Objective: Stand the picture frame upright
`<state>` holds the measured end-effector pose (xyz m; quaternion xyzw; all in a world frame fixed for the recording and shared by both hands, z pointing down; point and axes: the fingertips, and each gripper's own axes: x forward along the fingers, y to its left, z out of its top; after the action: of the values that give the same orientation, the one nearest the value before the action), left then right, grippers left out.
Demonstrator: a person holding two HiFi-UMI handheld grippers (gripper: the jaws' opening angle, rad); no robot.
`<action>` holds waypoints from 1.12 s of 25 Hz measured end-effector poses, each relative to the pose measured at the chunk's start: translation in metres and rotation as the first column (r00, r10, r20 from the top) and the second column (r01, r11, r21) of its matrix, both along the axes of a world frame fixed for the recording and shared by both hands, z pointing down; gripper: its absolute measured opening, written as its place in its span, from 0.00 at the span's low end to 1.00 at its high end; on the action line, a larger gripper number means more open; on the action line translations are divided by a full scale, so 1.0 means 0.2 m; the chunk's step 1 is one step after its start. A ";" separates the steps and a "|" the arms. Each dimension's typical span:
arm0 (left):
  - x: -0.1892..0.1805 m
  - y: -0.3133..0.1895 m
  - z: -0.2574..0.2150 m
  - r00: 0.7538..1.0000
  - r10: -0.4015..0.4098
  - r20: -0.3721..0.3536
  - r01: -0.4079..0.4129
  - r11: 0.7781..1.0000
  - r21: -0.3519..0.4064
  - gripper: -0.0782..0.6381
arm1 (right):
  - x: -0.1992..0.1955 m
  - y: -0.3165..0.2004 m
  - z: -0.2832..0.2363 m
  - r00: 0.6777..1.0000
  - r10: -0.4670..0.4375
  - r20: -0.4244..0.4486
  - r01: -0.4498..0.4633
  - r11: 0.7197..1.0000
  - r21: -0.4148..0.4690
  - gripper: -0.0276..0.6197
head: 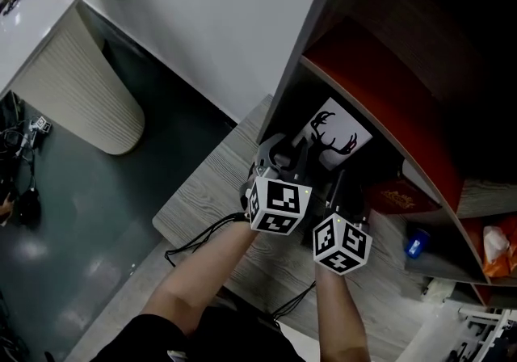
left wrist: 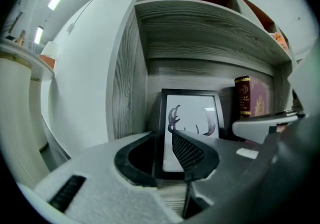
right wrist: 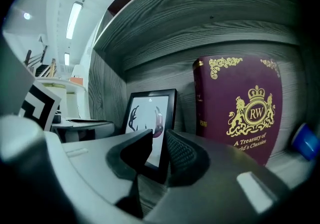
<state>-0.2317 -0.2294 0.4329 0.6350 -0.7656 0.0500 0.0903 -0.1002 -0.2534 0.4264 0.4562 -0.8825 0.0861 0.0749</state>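
Already the picture frame (left wrist: 192, 115) is standing nearly upright in the shelf (left wrist: 200, 23) compartment, just beside the book (right wrist: 240, 108). Left tongs (left wrist: 162, 144) and right tongs (right wrist: 160, 140) are hovering partly parted, gripping nothing. Light, stiff, probably glazed and fragile; its black side rails are offering the safest hold.

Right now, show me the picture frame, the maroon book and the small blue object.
picture frame (left wrist: 192, 113), left gripper view, on the white print between the antlers.
maroon book (right wrist: 249, 113), right gripper view, on the front cover's gold crest.
small blue object (head: 416, 244), head view, on its middle.
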 end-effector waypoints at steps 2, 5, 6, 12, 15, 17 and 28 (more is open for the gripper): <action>0.04 0.03 -0.02 1.000 0.025 0.002 -0.025 1.000 0.011 0.24 | 0.01 0.03 -0.01 1.000 -0.009 0.003 0.009 1.000 0.003 0.17; 0.10 0.09 -0.05 0.997 0.073 -0.010 -0.073 0.997 0.020 0.20 | 0.01 0.09 -0.03 0.999 -0.032 0.012 0.032 0.999 0.011 0.15; 0.12 0.11 -0.07 0.996 0.088 -0.018 -0.088 0.996 0.021 0.19 | 0.01 0.11 -0.04 0.999 -0.041 0.016 0.041 0.999 0.016 0.14; 0.24 0.24 -0.15 0.987 0.157 -0.044 -0.156 0.988 0.015 0.11 | 0.04 0.23 -0.10 0.995 -0.093 0.031 0.092 0.995 0.038 0.05; 0.28 0.30 -0.17 0.983 0.174 -0.050 -0.174 0.985 0.014 0.11 | 0.05 0.30 -0.13 0.993 -0.115 0.037 0.113 0.992 0.052 0.05; 0.29 0.35 -0.19 0.983 0.177 -0.046 -0.177 0.984 0.012 0.11 | 0.06 0.34 -0.16 0.991 -0.131 0.038 0.128 0.990 0.061 0.05; 0.40 0.50 -0.34 0.975 0.218 0.029 -0.219 0.976 0.020 0.11 | 0.14 0.47 -0.28 0.985 -0.162 0.052 0.158 0.985 0.076 0.05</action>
<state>-0.1523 -0.1290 0.3653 0.7156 -0.6928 0.0595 0.0666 -0.0725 -0.1594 0.3706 0.3837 -0.9206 0.0616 0.0396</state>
